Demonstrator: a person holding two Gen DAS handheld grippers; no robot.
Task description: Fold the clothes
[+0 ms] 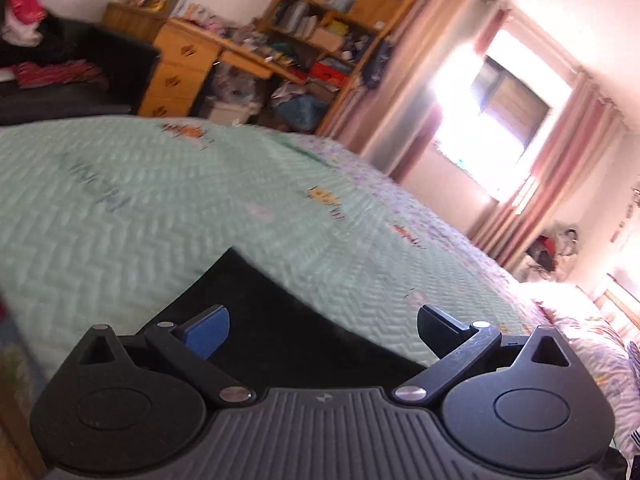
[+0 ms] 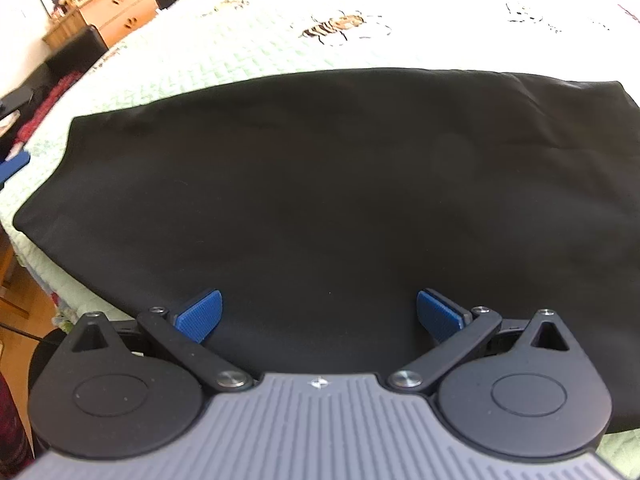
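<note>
Black smooth-fabric garment (image 2: 340, 200) lies flat on the green quilted bed cover (image 2: 224, 56), near edge at the bed's rim; left tool (image 1: 322, 330) and right tool (image 2: 318, 314) both spread, gripping nothing; risk: a one-layer pinch drags it off.

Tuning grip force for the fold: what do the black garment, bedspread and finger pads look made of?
Black garment: looks like a soft matte knit, probably cotton; no sheen, lies flat with shallow creases.
Bedspread: quilted pale green fabric; stitched zigzag ridges, printed motifs.
Pads: blue, finely ribbed, likely rubber or printed plastic; hard to tell which.
</note>
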